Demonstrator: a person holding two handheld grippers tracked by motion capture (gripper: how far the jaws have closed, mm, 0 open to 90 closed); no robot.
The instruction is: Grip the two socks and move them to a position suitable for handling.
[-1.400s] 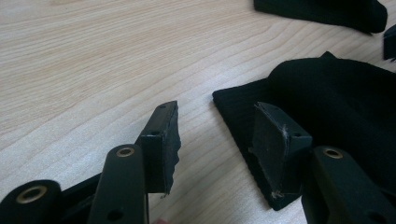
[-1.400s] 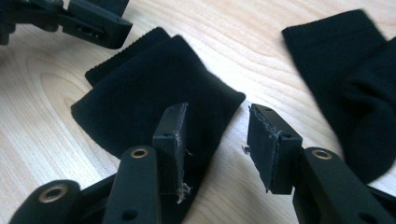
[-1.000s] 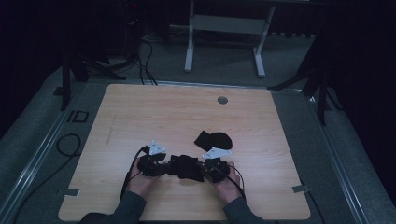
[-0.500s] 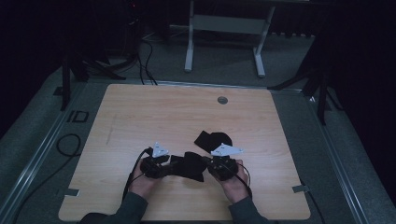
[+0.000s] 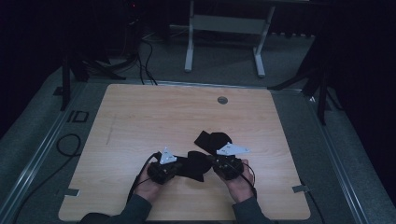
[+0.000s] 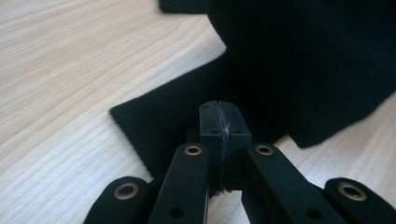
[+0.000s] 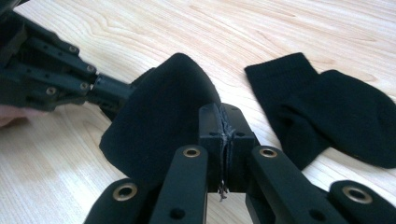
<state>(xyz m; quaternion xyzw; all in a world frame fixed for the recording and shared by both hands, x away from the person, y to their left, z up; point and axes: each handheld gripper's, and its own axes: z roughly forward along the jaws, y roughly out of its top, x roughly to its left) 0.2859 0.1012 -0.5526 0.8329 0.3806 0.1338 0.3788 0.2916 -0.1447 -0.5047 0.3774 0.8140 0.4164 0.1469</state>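
Wooden table point(image 5: 154, 116), seen from above, with a small round grommet point(image 5: 222, 100) near its far edge; the work sits close to the near edge, within easy reach of both forearms. Two black socks are in play. One sock point(image 5: 195, 164) is stretched between the two tools, slightly off the surface on the right side, probably so that it can be straightened or folded. The second sock point(image 5: 211, 140) lies flat just beyond it, partly folded on itself and touched by neither tool, apparently waiting its turn or serving as the mate to be paired.

Left gripper point(image 5: 173, 169): jaws have just been closing and now stand pressed together; in the left gripper view point(image 6: 219, 122) a thin edge of fabric shows in the seam between the pads, so it is judged to be pinching the ribbed cuff end of the near sock point(image 6: 173, 121). Right gripper point(image 5: 215, 164): jaws clenched on the opposite end; in the right gripper view point(image 7: 226, 127) the sock point(image 7: 163, 121) drapes up and over the jaw tips, threads caught between the pads, with the left gripper point(image 7: 100, 87) gripping from the far side. The second sock point(image 7: 327, 116) lies to the right on bare wood
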